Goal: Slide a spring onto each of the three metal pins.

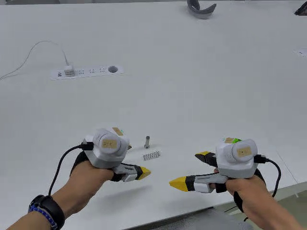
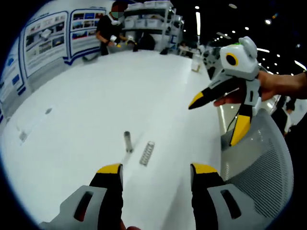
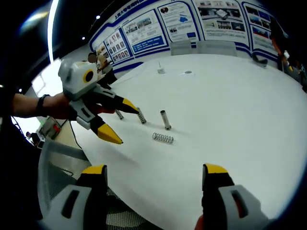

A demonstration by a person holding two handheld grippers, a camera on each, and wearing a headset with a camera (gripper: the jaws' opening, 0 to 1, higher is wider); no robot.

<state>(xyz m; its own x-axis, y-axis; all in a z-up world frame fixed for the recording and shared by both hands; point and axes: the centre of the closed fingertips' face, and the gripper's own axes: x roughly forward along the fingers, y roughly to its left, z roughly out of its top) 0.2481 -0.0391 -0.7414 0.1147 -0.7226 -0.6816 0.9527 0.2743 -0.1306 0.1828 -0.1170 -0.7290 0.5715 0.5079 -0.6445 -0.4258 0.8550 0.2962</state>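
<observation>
pin [image 1: 147,142]: stands upright on the table [image 1: 201,96], long axis vertical. It is close to the near edge, between the two grippers and nearer the left one.
spring [image 1: 151,155]: lies flat on the table just on the near side of the pin, with a small gap between them. Its long axis runs left to right, the right end a touch farther away than the left. Nothing grips it.
spring and pin: side by side, apart; the spring is off the pin.
left gripper [image 2: 157,169]: jaws spread wide and empty, held low over the table and pointing right. In the left gripper view the pin and spring lie ahead between the lines of its two jaws, the pin left of the spring. In the head view its yellow tip sits just near of the spring.
right gripper [image 1: 191,168]: jaws spread wide, nothing between them. It is held above the near edge, right of the spring, tips pointing left toward it.
coiled bits [image 3: 141,115]: two small ridged pieces in the right gripper view, leaning, left of the pin and beside the left gripper's jaw. They are too small to tell whether they are springs or pins.
power strip [image 1: 86,72]: far left on the table, with a white plug and cable.
grey band [image 1: 200,8]: at the far edge.
</observation>
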